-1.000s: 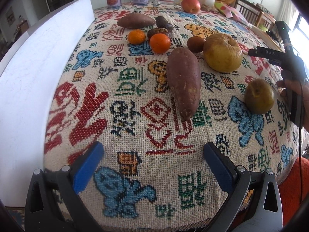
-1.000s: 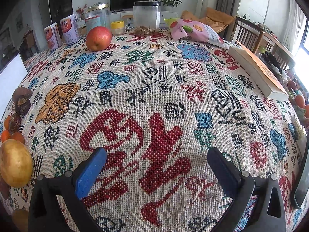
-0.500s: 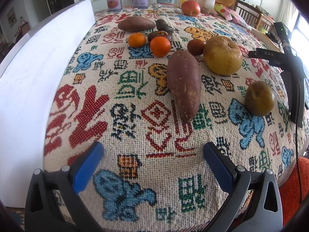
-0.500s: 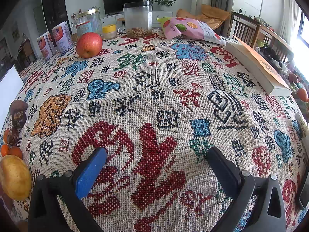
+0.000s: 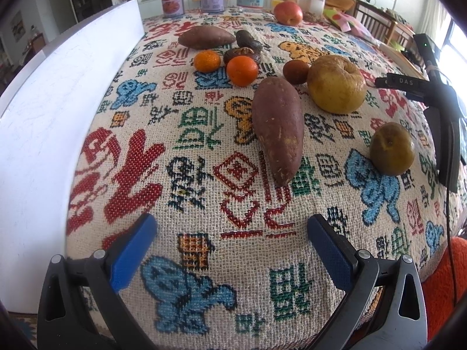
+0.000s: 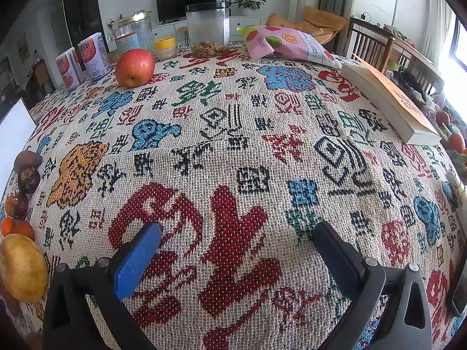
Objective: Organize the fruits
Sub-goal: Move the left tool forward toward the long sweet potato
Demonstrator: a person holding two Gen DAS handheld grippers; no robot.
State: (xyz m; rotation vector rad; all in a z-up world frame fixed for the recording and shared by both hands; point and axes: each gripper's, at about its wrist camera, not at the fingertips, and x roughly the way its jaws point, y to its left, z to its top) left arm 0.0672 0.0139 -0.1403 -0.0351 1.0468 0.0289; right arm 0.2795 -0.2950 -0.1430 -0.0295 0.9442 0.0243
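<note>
On the patterned tablecloth (image 5: pixel 189 134) lie a long sweet potato (image 5: pixel 278 125), a yellow wrinkled pear (image 5: pixel 335 84), a greenish-brown round fruit (image 5: pixel 391 148), two oranges (image 5: pixel 242 71), a second sweet potato (image 5: pixel 206 37), dark wrinkled fruits (image 5: pixel 242 54) and a small brown fruit (image 5: pixel 295 71). A red apple (image 6: pixel 134 67) stands at the far side. My left gripper (image 5: pixel 230 233) is open and empty, short of the long sweet potato. My right gripper (image 6: pixel 238 240) is open and empty over bare cloth; its body (image 5: pixel 437 99) shows at the right of the left wrist view.
A white board (image 5: pixel 52 134) stands along the table's left edge. At the back are two cans (image 6: pixel 83 59), jars (image 6: pixel 207 29) and a pink snack bag (image 6: pixel 286 45). A book (image 6: pixel 391 102) lies at the right edge. Chairs stand beyond.
Both grippers have drawn back and tilted a little, so more of the far table shows. No fruit has moved. Both stay open.
</note>
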